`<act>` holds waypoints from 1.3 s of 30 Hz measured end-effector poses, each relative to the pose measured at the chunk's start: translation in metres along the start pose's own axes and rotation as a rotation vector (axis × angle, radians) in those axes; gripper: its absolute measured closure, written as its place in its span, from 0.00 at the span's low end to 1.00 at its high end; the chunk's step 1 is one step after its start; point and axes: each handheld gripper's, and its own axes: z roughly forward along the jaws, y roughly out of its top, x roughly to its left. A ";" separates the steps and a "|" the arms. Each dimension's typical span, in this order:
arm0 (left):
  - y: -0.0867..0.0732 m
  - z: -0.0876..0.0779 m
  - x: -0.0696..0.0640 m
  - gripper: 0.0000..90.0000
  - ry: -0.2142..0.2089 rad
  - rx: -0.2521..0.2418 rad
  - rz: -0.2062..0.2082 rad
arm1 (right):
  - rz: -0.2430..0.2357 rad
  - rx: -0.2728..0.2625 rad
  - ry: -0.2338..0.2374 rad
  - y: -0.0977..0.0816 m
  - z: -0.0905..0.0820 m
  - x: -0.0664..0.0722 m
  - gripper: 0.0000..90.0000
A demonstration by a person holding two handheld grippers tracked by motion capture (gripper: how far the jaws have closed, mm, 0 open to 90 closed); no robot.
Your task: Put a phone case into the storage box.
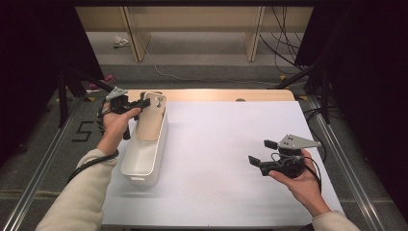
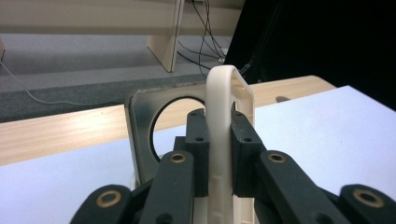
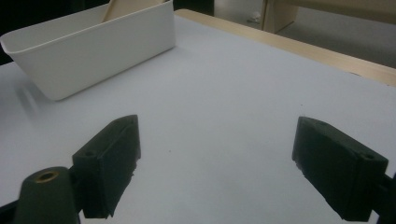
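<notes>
Over the white bin point(image 1: 144, 159), the left gripper point(image 1: 143, 102) is clamping the lid point(image 2: 219, 116) while the right gripper point(image 1: 263, 152) is hovering, jaws apart, above the bench point(image 1: 231, 144).

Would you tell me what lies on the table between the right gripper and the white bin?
Nothing: in the high view, bare white tabletop separates the right gripper from the white bin.

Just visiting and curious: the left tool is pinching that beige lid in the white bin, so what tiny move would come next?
Probably lift the lid a little. The left tool is clamped on its rim while it leans tilted inside the white bin; the right tool waits open.
</notes>
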 end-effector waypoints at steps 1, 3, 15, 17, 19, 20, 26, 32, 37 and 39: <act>0.000 0.000 0.000 0.89 0.003 0.010 0.005 | 0.000 0.000 0.000 0.000 0.000 0.000 0.18; -0.001 0.002 0.001 0.89 0.001 0.014 0.006 | 0.000 0.001 0.000 0.000 0.000 0.000 0.18; -0.003 0.004 0.002 0.88 0.013 0.043 0.023 | -0.001 0.001 0.002 0.000 0.001 0.000 0.18; -0.003 0.004 0.003 0.87 0.017 0.052 0.025 | -0.001 -0.001 0.004 0.000 0.001 0.000 0.18; -0.003 0.004 0.004 0.86 0.021 0.062 0.025 | -0.001 0.001 0.003 0.000 0.001 0.000 0.18; -0.003 0.004 0.004 0.86 0.025 0.067 0.024 | 0.000 0.000 0.003 0.000 0.001 0.000 0.18; -0.003 0.005 0.004 0.85 0.033 0.080 0.027 | 0.000 0.001 0.004 0.000 0.001 0.000 0.18; -0.001 0.005 0.004 0.84 0.045 0.101 0.044 | 0.002 -0.001 0.005 0.000 0.001 0.000 0.18; -0.002 0.006 0.005 0.82 0.054 0.113 0.052 | 0.002 0.001 0.005 0.000 0.001 0.000 0.18; -0.002 0.005 0.006 0.82 0.054 0.113 0.047 | 0.002 0.002 0.005 0.000 0.001 0.000 0.18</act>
